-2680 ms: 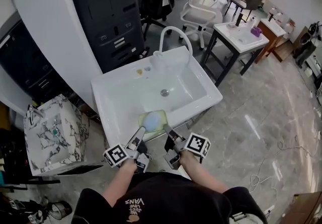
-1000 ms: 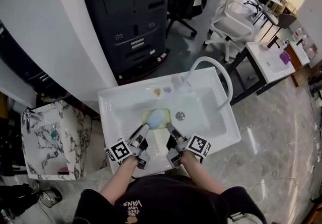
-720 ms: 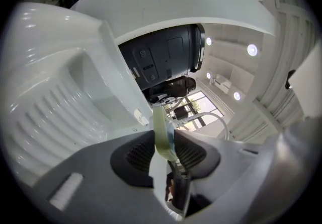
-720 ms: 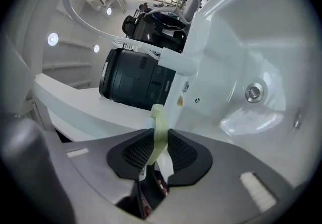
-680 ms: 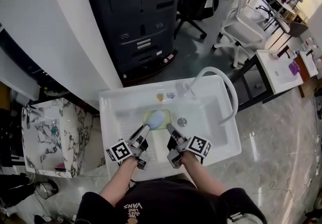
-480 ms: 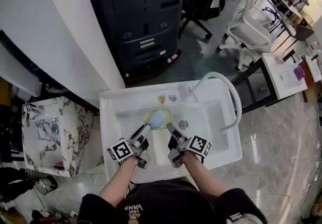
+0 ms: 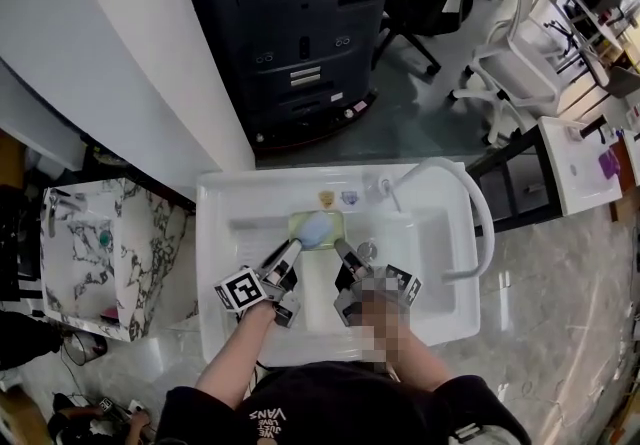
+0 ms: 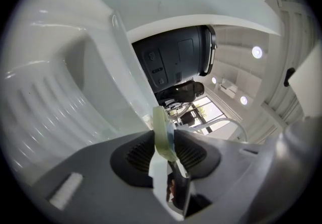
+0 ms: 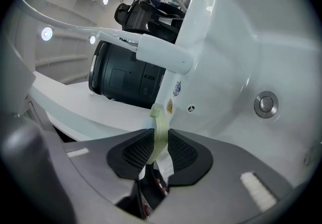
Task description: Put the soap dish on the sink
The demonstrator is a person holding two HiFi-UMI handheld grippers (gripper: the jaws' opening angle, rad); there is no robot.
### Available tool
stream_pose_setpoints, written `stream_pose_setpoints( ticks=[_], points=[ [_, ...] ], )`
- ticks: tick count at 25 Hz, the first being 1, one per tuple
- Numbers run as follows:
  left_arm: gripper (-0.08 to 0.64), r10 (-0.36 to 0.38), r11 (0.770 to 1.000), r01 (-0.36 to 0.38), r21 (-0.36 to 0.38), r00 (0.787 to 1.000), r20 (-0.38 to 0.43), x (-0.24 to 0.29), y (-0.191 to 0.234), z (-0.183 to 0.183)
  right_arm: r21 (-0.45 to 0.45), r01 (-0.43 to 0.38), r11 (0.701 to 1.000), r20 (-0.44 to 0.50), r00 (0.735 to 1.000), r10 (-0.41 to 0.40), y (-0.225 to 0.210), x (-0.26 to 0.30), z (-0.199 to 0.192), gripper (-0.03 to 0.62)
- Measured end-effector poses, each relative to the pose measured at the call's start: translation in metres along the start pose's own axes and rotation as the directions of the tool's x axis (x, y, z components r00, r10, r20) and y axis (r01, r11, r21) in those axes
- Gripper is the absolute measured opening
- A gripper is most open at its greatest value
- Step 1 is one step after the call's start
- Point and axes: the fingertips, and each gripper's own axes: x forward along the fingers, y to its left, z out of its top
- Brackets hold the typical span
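A pale green soap dish (image 7: 315, 228) with a bluish soap in it hangs over the back part of the white sink (image 7: 230, 333), just in front of the rear ledge. My left gripper (image 7: 291, 250) is shut on the dish's left edge. My right gripper (image 7: 343, 251) is shut on its right edge. In the left gripper view the dish's rim (image 8: 162, 132) is pinched between the left gripper's (image 8: 165, 152) pads. The right gripper view shows the rim (image 9: 159, 125) clamped in the right gripper (image 9: 160, 150), above the basin's drain (image 9: 265, 104).
A curved white faucet (image 7: 472, 208) rises from the sink's back right; its spout (image 9: 161, 52) crosses the right gripper view. A dark cabinet (image 7: 300, 23) stands behind the sink. A marble basin (image 7: 95, 253) sits at the left. A white chair (image 7: 520, 73) is at the far right.
Both grippers have carried the soap dish from the sink's front rim over the basin toward the back ledge, sinking lower. The head view has swung forward over the sink.
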Motion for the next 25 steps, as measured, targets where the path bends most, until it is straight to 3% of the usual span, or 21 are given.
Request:
stream_pose_setpoints(
  ticks=[25],
  points=[
    [0.169,0.077,0.996,-0.074,-0.05,0.994,0.075,0.025,0.038,0.007,-0.009,0.035,0.999,-0.025,0.999,-0.035,-0.03,0.032,0.016,0.074]
  ],
)
